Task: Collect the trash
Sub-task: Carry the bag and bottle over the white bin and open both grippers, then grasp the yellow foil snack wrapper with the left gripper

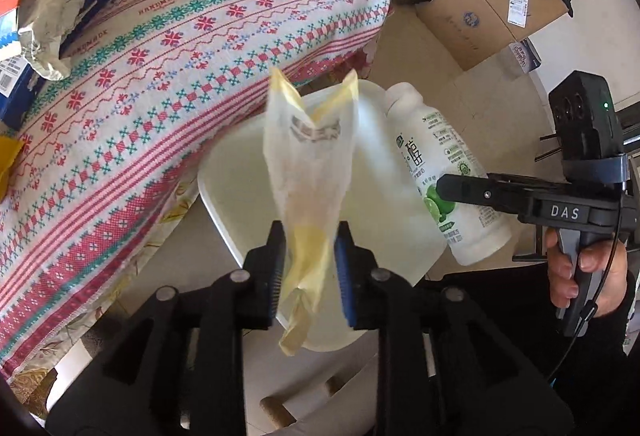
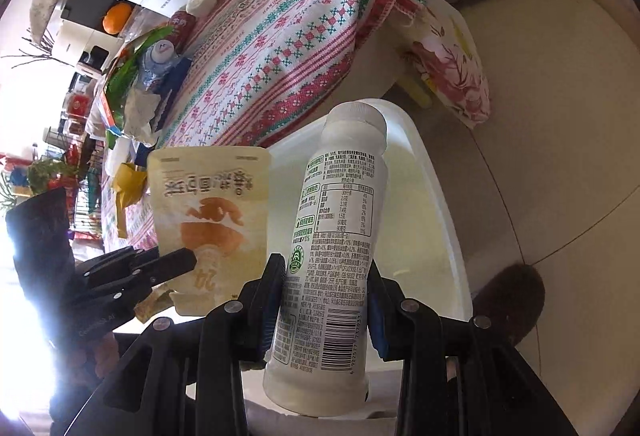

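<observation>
My left gripper [image 1: 310, 236] is shut on a pale yellow snack wrapper [image 1: 310, 163] and holds it over a white bin [image 1: 236, 171] on the floor beside the table. The wrapper also shows in the right wrist view [image 2: 208, 211], with the left gripper [image 2: 188, 260] pinching it. My right gripper [image 2: 326, 268] is shut on a white drink bottle [image 2: 336, 236] with a white cap, held over the same bin [image 2: 436, 195]. In the left wrist view the bottle [image 1: 444, 171] and right gripper [image 1: 444, 185] are at the right.
A table with a red and green patterned cloth [image 1: 168, 47] carries more trash at its far left: crumpled paper [image 1: 52, 23], packets, a plastic bottle [image 2: 160, 55]. Cardboard boxes [image 1: 492, 3] stand on the floor behind the bin. An orange [image 2: 117, 17] lies at the table's far end.
</observation>
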